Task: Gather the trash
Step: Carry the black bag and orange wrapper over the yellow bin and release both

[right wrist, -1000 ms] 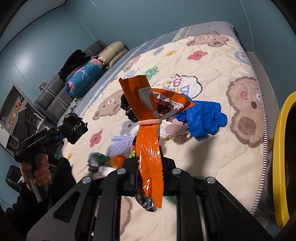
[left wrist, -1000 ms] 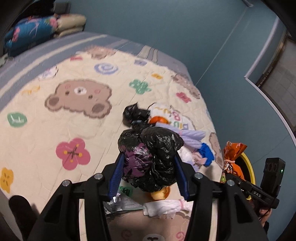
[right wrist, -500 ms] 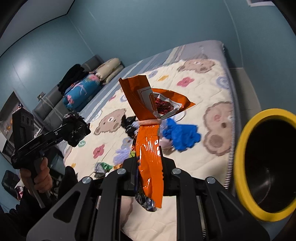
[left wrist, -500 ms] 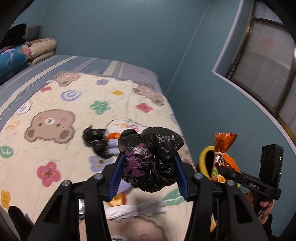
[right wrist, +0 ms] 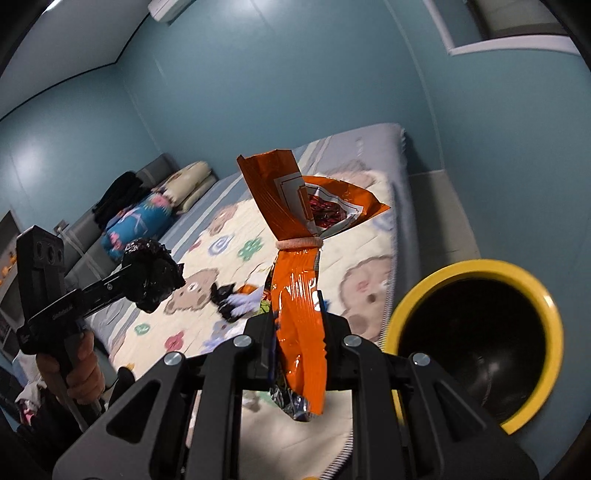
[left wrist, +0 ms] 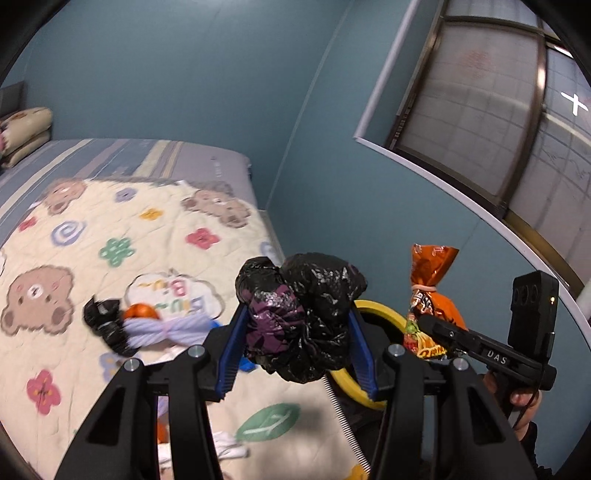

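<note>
Your bin [right wrist: 476, 269] sits beside the bed [left wrist: 110, 229], its mouth partly hidden behind the left tongs [left wrist: 295, 332], which pinch a black bag [left wrist: 306, 314] bulging past both pads; release early and it lands on the quilt. The right tongs [right wrist: 297, 332], pressed tight on the chip bag [right wrist: 299, 295], grip slick foil that could slide out

- Quilt [left wrist: 110, 229] with bears and flowers, spread over a striped bed [left wrist: 166, 155].
- Pillows [right wrist: 192, 181] stacked at the head, beside a blue floral bundle [right wrist: 136, 221] and dark clothes [right wrist: 118, 192].
- Teal walls [left wrist: 166, 74]; frosted window [left wrist: 480, 110] at right.
- Air conditioner [right wrist: 170, 6] near the ceiling.
</note>
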The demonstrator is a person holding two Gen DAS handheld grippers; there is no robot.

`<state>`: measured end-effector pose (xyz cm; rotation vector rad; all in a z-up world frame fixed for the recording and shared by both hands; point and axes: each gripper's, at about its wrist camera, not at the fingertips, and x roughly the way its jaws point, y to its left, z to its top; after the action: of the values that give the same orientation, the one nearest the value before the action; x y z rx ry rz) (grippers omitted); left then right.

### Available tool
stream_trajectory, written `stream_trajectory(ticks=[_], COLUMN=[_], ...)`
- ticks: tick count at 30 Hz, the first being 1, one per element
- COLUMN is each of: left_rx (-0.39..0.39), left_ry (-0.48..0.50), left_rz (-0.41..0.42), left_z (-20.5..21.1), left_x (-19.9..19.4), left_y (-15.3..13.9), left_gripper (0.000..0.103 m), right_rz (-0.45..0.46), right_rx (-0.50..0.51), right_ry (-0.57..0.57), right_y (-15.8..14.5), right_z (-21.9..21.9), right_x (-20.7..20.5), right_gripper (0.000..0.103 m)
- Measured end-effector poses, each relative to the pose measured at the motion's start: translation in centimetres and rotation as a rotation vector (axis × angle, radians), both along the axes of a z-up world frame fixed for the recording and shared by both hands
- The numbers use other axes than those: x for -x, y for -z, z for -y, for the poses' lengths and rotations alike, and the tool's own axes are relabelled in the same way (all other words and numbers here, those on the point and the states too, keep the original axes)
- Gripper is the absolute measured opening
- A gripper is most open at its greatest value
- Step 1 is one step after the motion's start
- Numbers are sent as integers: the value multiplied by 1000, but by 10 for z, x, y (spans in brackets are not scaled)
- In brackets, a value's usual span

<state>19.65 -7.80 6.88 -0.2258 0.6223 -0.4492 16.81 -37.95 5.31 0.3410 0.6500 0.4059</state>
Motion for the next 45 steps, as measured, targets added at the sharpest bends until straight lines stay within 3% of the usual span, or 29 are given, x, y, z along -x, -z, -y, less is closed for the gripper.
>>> stream_trajectory(ticks=[15, 30, 38, 45], left_rx=[-18, -42, -45, -27], left_ry=[130, 226, 245, 240], left_rz=[-52, -163, -231, -257], left_z=[99, 187, 212, 212], left_x=[-53, -89, -104, -107], left_y=[20, 83, 117, 125], left_gripper=[48, 49, 49, 65], right_rz=[-9, -161, -227, -236], right_rx=[4, -16, -6, 30], right_ry=[209, 332, 374, 412], right_y=[9, 86, 117, 123], right_z=[84, 138, 146, 141], right_x=[-6, -40, -53, -55], right_gripper=[15, 15, 16, 17])
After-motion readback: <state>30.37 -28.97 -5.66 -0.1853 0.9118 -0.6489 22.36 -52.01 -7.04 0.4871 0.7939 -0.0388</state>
